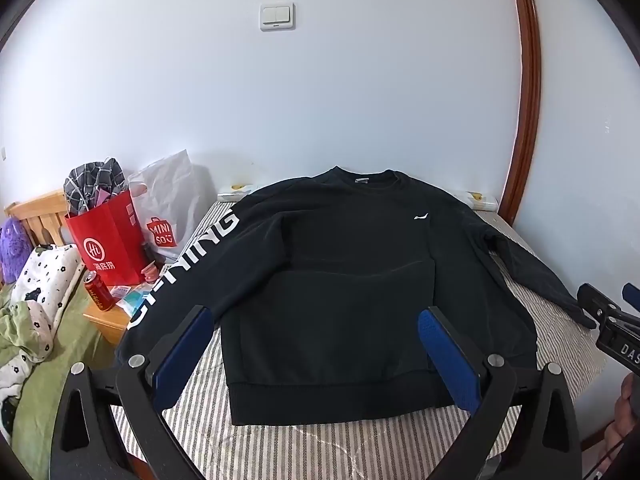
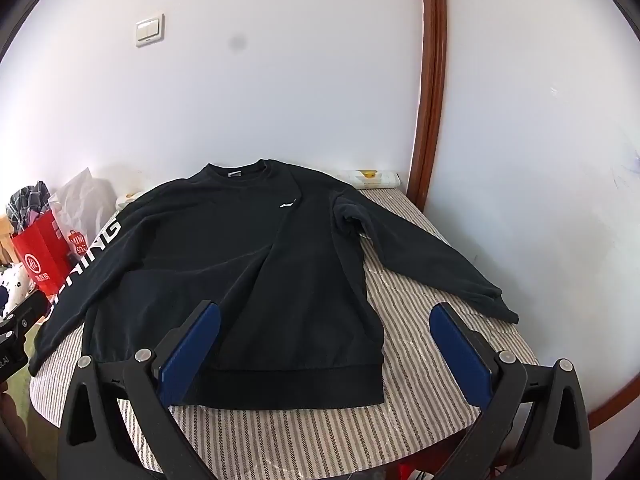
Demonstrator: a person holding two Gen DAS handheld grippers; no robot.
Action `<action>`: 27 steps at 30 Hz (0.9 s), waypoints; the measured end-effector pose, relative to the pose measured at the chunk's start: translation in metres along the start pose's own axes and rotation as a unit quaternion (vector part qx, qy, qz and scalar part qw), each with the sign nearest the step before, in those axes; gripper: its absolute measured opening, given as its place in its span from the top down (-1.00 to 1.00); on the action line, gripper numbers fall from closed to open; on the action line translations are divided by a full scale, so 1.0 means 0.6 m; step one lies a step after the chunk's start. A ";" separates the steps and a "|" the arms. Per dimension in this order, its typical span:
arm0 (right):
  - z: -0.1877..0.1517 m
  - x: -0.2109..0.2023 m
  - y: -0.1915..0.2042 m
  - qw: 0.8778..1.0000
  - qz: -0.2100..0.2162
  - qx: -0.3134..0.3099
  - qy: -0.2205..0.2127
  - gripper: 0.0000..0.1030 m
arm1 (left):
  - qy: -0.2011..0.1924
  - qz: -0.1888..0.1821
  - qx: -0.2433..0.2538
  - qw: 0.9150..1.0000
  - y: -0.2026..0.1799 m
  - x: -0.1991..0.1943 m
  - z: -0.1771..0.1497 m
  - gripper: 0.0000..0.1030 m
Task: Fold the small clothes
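the black sweatshirt (image 1: 352,280) lies flat and unfolded mid-frame on the striped table (image 1: 304,448), sleeves spread out. left gripper (image 1: 316,356) and right gripper (image 2: 324,348) hover with fingers spread wide, empty, so all folding remains.

Black sweatshirt (image 2: 224,264) lies flat on striped cover (image 2: 432,320).
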State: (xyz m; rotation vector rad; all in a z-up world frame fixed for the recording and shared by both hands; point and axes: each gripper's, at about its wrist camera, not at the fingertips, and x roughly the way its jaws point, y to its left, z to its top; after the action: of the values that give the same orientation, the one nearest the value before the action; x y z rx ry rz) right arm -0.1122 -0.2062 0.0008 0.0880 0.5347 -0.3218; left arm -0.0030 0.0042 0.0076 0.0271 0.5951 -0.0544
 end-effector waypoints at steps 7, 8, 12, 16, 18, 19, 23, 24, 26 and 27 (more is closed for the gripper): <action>0.006 -0.003 0.006 1.000 -0.001 -0.003 -0.001 -0.99 | -0.004 -0.001 -0.002 1.000 -0.002 -0.008 0.003 -1.00; 0.004 -0.002 0.006 1.000 0.000 -0.003 0.000 -0.99 | -0.004 -0.001 -0.002 1.000 -0.001 -0.008 0.004 -1.00; 0.002 -0.002 0.010 1.000 0.002 -0.006 0.001 -0.99 | -0.002 -0.003 -0.004 1.000 0.000 -0.008 0.005 -1.00; -0.001 -0.002 0.012 1.000 0.003 -0.008 0.000 -0.99 | -0.004 0.003 -0.008 1.000 0.005 -0.007 0.007 -1.00; -0.001 -0.003 0.014 1.000 0.002 -0.010 -0.001 -0.99 | -0.004 0.002 -0.011 1.000 0.008 -0.007 0.006 -1.00; -0.001 -0.004 0.014 1.000 0.003 -0.010 -0.002 -0.99 | -0.004 0.003 -0.011 1.000 0.008 -0.006 0.007 -1.00; -0.003 -0.003 0.014 1.000 0.003 -0.009 -0.001 -0.99 | -0.005 0.003 -0.012 1.000 0.010 -0.007 0.006 -1.00; -0.003 -0.004 0.014 1.000 0.003 -0.009 -0.002 -0.99 | -0.005 0.003 -0.012 1.000 0.009 -0.006 0.005 -1.00; -0.004 -0.003 0.013 1.000 0.003 -0.009 -0.002 -0.99 | -0.005 0.002 -0.012 1.000 0.010 -0.007 0.002 -1.00; -0.003 -0.003 0.013 1.000 0.003 -0.010 -0.003 -0.99 | -0.006 0.003 -0.013 1.000 0.010 -0.008 0.002 -1.00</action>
State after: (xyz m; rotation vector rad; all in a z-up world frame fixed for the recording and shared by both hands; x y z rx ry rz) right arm -0.1121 -0.1977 0.0000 0.0699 0.5323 -0.3113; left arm -0.0058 0.0104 0.0112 0.0039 0.5839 -0.0420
